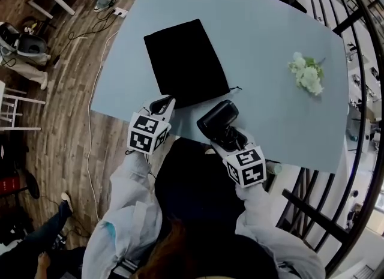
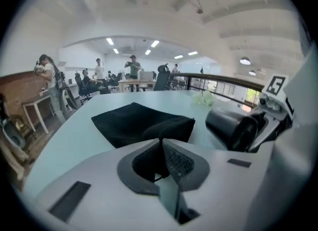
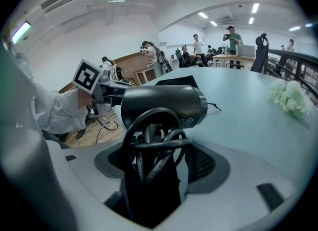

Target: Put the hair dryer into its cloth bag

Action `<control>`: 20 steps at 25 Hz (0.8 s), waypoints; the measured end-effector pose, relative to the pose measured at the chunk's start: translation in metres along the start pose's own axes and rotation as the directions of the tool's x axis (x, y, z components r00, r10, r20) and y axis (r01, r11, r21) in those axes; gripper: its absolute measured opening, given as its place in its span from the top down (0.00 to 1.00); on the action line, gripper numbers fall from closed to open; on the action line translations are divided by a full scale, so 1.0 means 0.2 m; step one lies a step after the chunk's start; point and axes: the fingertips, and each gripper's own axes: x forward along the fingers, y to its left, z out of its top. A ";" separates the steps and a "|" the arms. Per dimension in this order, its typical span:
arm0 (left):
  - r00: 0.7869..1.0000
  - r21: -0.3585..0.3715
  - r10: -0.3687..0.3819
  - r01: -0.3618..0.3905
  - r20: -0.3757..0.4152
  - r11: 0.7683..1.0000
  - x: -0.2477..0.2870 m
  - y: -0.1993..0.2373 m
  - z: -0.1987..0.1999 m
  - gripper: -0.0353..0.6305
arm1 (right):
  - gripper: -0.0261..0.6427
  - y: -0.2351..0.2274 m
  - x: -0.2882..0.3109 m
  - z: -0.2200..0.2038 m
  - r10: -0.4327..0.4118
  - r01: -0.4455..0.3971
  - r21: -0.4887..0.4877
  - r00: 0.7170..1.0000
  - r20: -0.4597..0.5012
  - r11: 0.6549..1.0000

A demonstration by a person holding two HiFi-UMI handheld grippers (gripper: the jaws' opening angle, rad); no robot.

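Hair dryer, cord coiled at its handle, held over the worktop's near edge. Cloth bag lies flat beside it, towards the left edge. Lifting one layer only should open the mouth for the nozzle. Left tool, jaws almost together, pinches the bag's near hem. Right tool, jaws fairly wide, clamps the handle and cord.

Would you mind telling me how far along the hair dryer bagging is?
Done: both grasped. In hand: the right tongs grip the black hair dryer by its cord-wrapped handle; the left tongs pinch the near edge of the black cloth bag. Remaining: opening the bag and sliding the dryer in.
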 end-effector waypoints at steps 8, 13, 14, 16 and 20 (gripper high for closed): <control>0.984 -0.057 -0.026 0.036 0.177 0.998 -0.04 -0.10 0.13 0.90 | 0.47 0.13 0.05 0.00 0.119 -0.121 -0.072 0.993 -0.026 0.990; 0.977 -0.009 -0.087 0.090 0.197 0.996 -0.06 -0.19 0.15 0.90 | 0.47 0.17 0.11 0.02 0.185 -0.193 -0.115 0.980 -0.073 0.975; 0.974 -0.002 -0.102 0.104 0.201 0.995 -0.07 -0.21 0.15 0.90 | 0.47 0.16 0.12 0.02 0.186 -0.195 -0.118 0.979 -0.083 0.974; 0.971 0.014 -0.132 0.132 0.200 0.991 -0.08 -0.26 0.15 0.90 | 0.47 0.13 0.13 0.01 0.178 -0.188 -0.112 0.980 -0.093 0.976; 0.967 0.043 -0.174 0.169 0.188 0.985 -0.10 -0.34 0.13 0.90 | 0.47 0.08 0.13 0.01 0.159 -0.165 -0.065 0.983 -0.089 0.984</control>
